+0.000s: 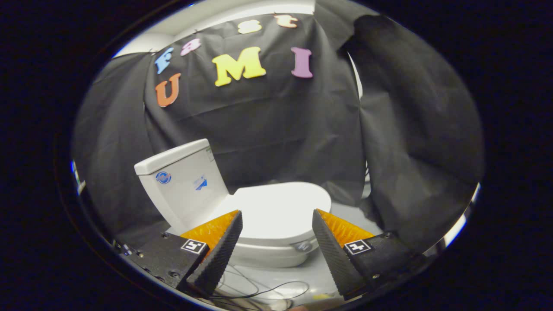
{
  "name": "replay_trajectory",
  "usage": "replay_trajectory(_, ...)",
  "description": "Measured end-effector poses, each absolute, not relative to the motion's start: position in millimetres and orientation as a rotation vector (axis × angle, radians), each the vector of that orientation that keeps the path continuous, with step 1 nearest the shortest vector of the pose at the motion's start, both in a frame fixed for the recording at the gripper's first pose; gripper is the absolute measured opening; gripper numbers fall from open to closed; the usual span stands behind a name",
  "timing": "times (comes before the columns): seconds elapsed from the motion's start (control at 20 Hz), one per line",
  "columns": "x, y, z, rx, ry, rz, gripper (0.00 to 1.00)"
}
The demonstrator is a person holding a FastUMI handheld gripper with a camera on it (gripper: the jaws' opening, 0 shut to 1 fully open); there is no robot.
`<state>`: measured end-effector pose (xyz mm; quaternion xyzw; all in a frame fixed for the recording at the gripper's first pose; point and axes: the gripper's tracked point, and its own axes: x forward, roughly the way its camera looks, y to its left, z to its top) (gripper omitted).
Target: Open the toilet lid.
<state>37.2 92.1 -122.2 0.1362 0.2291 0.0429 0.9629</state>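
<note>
White toilet lid (281,207) lies closed beyond the spread hand-held gripper (277,222).

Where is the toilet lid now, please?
The toilet lid lies closed on the bowl, beyond the open hand-held gripper, with the tank at its left end.

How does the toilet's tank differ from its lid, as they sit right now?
The tank stands upright and boxy behind the bowl; the lid lies flat, closed, with a rounded outline. The tank carries two small blue stickers on its side; the lid's top looks plain. The lid sits just beyond the open gripper, framed between its fingers; the tank is off to one side. Both are glossy white.
</note>
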Motion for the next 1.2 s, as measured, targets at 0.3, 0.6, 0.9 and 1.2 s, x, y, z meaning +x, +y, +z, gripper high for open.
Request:
replay_trajectory(0.3,40,97,-166,0.475,0.618,0.069,0.99)
replay_trajectory(0.6,43,100,-201,0.621,0.71,0.069,1.0)
replay_trajectory(0.9,43,102,-237,0.75,0.764,0.045,0.99)
replay_trajectory(1.2,51,98,-256,0.812,0.773,0.014,0.99)
